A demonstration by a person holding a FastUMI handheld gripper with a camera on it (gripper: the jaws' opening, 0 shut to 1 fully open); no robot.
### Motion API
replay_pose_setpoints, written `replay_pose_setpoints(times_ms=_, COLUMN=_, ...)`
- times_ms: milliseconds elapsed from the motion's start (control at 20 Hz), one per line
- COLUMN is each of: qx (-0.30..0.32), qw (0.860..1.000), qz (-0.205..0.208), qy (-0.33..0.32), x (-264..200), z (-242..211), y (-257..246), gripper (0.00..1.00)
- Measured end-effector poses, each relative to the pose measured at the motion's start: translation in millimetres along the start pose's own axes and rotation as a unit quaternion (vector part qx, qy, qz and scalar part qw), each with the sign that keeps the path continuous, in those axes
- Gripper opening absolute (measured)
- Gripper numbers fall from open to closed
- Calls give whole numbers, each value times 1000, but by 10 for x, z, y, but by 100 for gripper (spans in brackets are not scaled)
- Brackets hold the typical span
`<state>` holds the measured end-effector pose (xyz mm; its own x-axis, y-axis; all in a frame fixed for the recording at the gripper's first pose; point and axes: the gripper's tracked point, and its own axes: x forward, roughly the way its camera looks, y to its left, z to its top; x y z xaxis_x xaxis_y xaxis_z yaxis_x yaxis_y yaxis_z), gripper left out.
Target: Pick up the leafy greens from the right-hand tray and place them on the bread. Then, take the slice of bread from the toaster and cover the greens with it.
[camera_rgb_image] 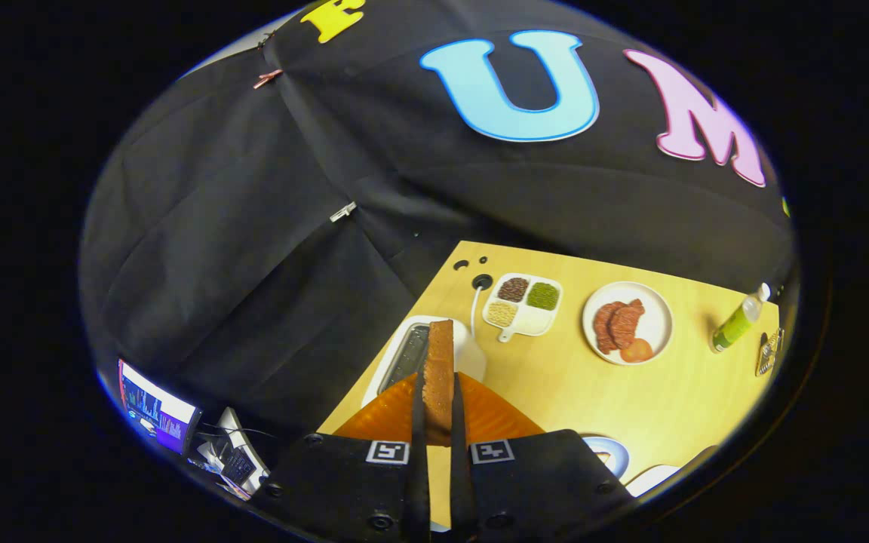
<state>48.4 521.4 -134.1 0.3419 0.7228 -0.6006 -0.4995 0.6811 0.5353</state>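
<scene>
A brown slice of bread [440, 371] stands edge-on between my fingers, and my gripper [439, 396] is shut on its two flat faces. Just beyond and below the slice is the white toaster [413, 354], its long slot open and dark. The slice hangs clear above the toaster, and the wooden table [676, 407] lies far below. Beside my right finger [459, 422] shows the rim of a blue-edged plate [609, 454]; what lies on it is hidden by the gripper body.
Beyond the toaster sits a white divided dish [523, 303] of grains. To its right are a white plate [628, 323] with meat slices and tomato, and a green bottle [736, 323]. The toaster's cable [474, 305] runs to a table hole. A lit screen [155, 407] stands off the table's left.
</scene>
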Motion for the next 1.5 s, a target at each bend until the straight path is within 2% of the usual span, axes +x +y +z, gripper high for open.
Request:
replay_pose_setpoints(times_ms=200, qx=27, qw=999, qz=-33, qy=-7, x=-424, z=-423, y=-528, gripper=15)
replay_pose_setpoints(times_ms=350, qx=62, qw=997, qz=-47, qy=4, x=-542, z=-850, y=-855, gripper=15)
replay_pose_setpoints(times_ms=500, qx=84, qw=995, qz=-53, qy=16, x=-486, z=-1237, y=-1120, gripper=15)
replay_pose_setpoints(times_ms=650, qx=126, qw=991, qz=-33, qy=40, x=-417, z=-1627, y=-1219, gripper=15)
replay_pose_setpoints(times_ms=950, qx=200, qw=978, qz=-24, qy=58, x=-73, z=-2123, y=-1591, gripper=15)
replay_pose_setpoints(times_ms=1250, qx=200, qw=975, qz=-76, qy=62, x=45, z=-2563, y=-2141, gripper=15)
replay_pose_setpoints(times_ms=1350, qx=202, qw=974, qz=-84, qy=60, x=72, z=-2642, y=-2212, gripper=17)
replay_pose_setpoints(times_ms=1500, qx=181, qw=974, qz=-120, qy=57, x=71, z=-2722, y=-2439, gripper=40)
